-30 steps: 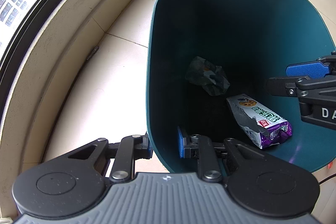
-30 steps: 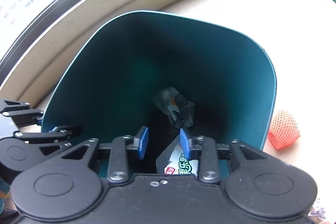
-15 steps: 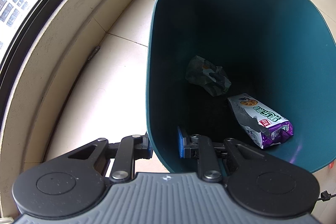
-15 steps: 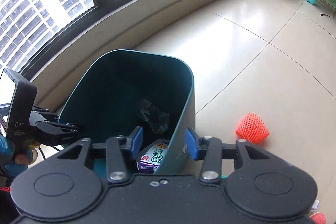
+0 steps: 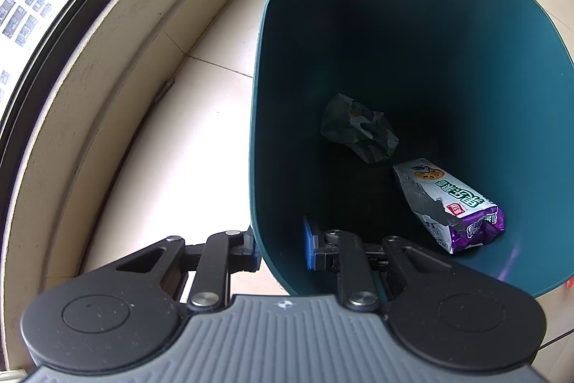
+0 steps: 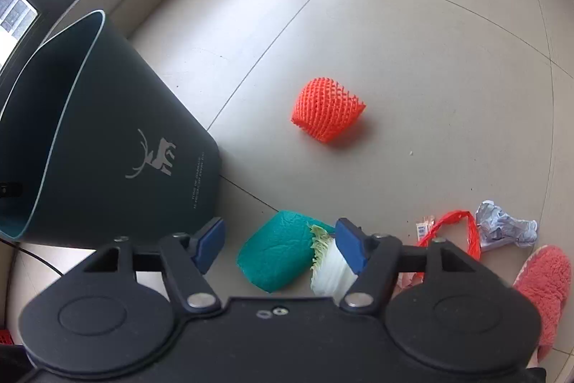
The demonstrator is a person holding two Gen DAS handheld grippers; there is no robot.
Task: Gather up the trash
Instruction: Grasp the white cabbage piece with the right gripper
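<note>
My left gripper (image 5: 281, 248) straddles the near wall of the dark teal bin (image 5: 258, 131), one finger outside and one inside, and the wall seems pinched between them. Inside the bin lie a crumpled green wrapper (image 5: 358, 128) and a white and purple snack bag (image 5: 448, 203). My right gripper (image 6: 280, 246) is open and empty above the floor beside the bin (image 6: 118, 139). Just beyond its fingers lie a teal foam piece (image 6: 276, 255) and a cabbage leaf (image 6: 328, 264). An orange foam fruit net (image 6: 326, 110) lies farther out.
A red plastic bag (image 6: 455, 228), a crumpled grey-white wrapper (image 6: 502, 227) and a small wrapper scrap (image 6: 423, 227) lie on the tiled floor at right. A pink slipper (image 6: 545, 286) is at the right edge. A curved window ledge (image 5: 89, 70) runs along the left.
My right gripper has pulled out of the bin, swung right and opened wider; it now faces the floor trash. The left gripper and bin have stayed put.
</note>
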